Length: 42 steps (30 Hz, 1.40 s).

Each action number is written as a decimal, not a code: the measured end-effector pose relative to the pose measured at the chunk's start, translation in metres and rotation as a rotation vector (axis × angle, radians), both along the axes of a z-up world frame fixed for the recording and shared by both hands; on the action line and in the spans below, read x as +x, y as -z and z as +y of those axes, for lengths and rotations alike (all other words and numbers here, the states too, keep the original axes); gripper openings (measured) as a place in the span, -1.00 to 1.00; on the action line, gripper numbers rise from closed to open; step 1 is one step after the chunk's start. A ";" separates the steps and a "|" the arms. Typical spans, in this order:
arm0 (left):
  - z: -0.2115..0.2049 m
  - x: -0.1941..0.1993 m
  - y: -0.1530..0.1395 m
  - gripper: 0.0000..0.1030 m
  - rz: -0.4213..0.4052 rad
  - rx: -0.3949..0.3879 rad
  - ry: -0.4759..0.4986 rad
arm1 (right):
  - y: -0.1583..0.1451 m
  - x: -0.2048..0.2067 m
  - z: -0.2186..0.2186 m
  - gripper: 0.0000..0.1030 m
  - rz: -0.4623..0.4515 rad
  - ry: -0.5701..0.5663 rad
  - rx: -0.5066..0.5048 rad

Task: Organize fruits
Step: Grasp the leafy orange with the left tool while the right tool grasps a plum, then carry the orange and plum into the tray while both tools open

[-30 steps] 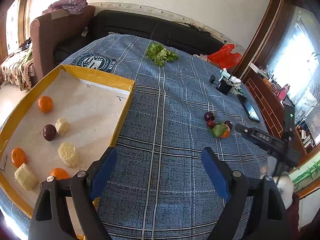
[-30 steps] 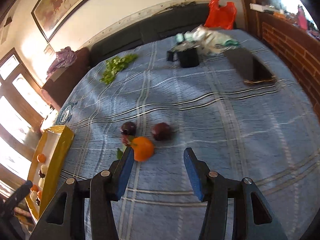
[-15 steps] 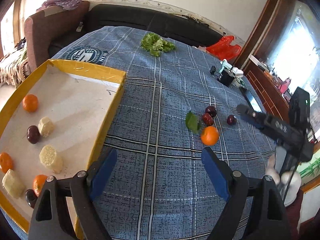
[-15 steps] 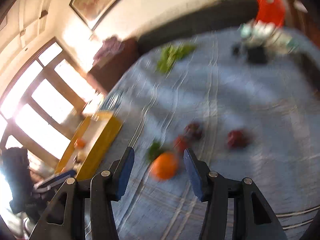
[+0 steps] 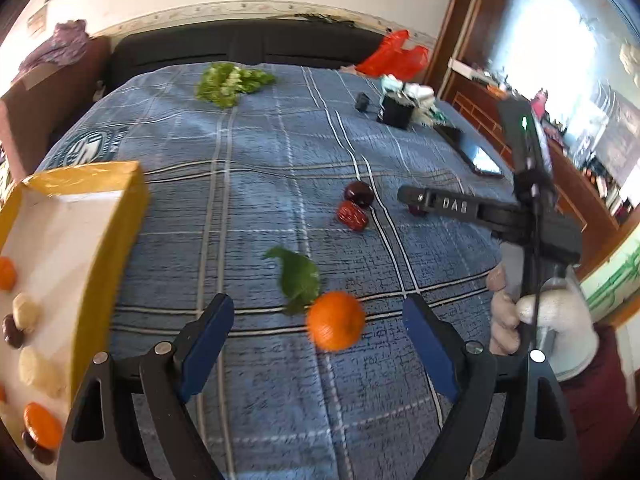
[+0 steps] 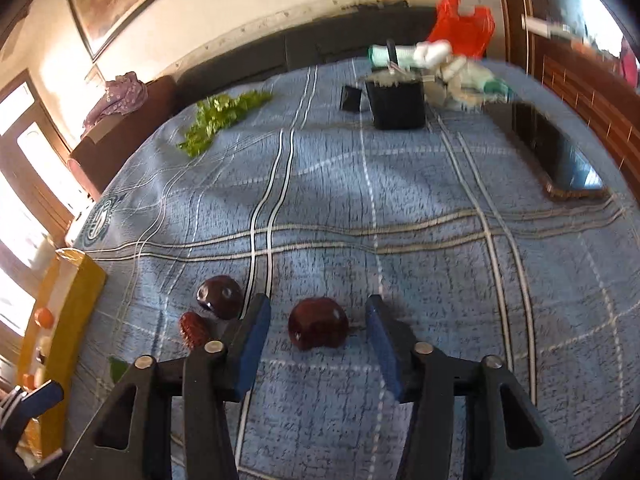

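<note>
My left gripper is open, with an orange tangerine between its blue pads on the blue plaid cloth. A green leaf lies just beyond it. My right gripper is open around a dark red plum, apart from both pads. A second dark plum and a wrinkled red date lie to its left; both also show in the left wrist view, the plum and the date. A yellow-rimmed tray at left holds several tangerines, plums and pale chunks.
Lettuce lies at the far side. A black box, white bundles, a red bag and a phone sit at the back right. A dark sofa stands behind.
My left gripper moved in on the tangerine, which now sits between its pads. My right gripper swung back to the right and now brackets the dark red plum.
</note>
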<state>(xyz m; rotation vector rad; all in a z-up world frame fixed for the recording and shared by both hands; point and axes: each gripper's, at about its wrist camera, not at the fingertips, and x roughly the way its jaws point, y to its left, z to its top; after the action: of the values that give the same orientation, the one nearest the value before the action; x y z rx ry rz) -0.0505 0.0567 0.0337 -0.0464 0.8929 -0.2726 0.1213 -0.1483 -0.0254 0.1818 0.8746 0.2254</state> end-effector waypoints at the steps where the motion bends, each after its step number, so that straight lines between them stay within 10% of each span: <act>1: -0.004 0.003 0.004 0.66 0.004 0.012 0.009 | 0.000 0.001 0.000 -0.37 0.002 -0.002 0.002; 11: -0.018 0.012 0.028 0.65 0.042 0.063 0.036 | -0.003 -0.004 0.002 -0.41 -0.011 -0.012 0.005; 16: -0.015 0.018 0.031 -0.32 0.050 0.058 0.015 | -0.009 -0.009 0.004 -0.41 -0.030 -0.018 0.007; 32: 0.063 -0.027 -0.041 -0.31 -0.086 -0.090 -0.160 | -0.032 -0.030 0.015 -0.40 -0.090 -0.123 0.171; 42: 0.179 -0.069 -0.072 -0.31 -0.166 -0.030 -0.421 | -0.063 -0.058 0.084 -0.39 -0.099 -0.240 0.157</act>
<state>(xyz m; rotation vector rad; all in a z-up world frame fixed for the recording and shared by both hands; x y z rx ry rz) -0.1194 0.2353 0.1057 -0.2335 0.6942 0.1023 0.0633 -0.0648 0.0376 0.2094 0.7800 0.5240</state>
